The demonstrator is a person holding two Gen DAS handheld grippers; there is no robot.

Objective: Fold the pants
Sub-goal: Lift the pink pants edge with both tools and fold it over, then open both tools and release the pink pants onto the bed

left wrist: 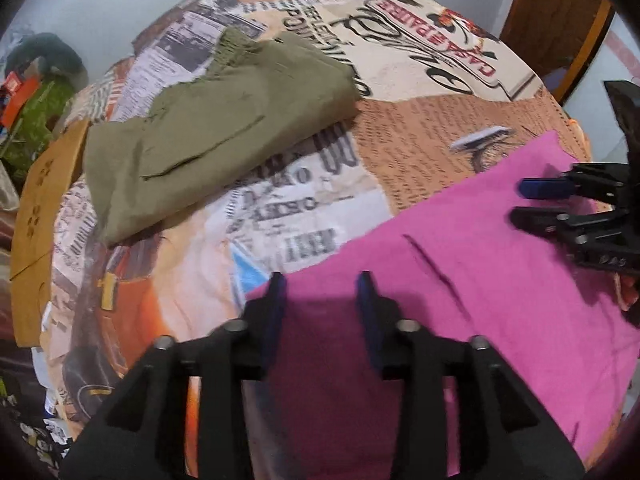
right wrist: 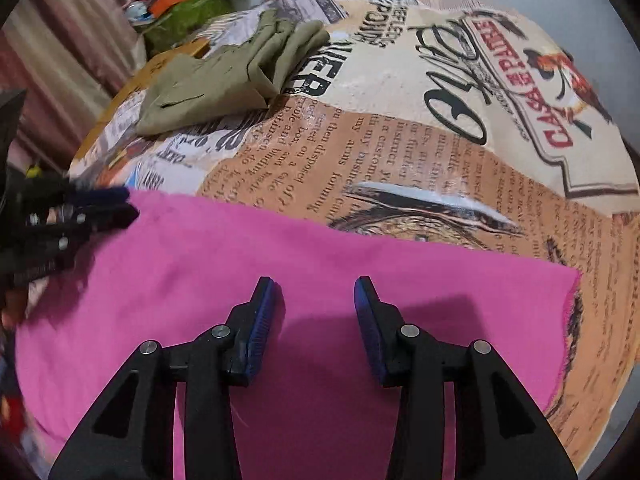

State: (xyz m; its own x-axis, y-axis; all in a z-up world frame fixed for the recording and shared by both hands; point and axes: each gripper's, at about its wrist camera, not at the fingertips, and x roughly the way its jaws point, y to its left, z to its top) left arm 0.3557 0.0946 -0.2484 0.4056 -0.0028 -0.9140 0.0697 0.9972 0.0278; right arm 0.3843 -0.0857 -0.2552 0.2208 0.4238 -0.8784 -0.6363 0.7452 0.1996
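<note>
Two pants (left wrist: 224, 128) (right wrist: 304, 292), seemingly; two tongs (left wrist: 322, 292) (right wrist: 316, 296).

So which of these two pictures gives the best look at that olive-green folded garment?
The left wrist view. There the olive-green garment lies large and almost whole on the newspaper-print cloth, its seams visible. The right wrist view shows the same garment smaller, farther off near the top and foreshortened.

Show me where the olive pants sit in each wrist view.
Left wrist: olive pants upper left, folded, beyond the pink cloth.
Right wrist: olive pants upper left, smaller, farther off.
Shared landmark: the red Casa sign printed on the table cover, to the right of the pants in both.
</note>
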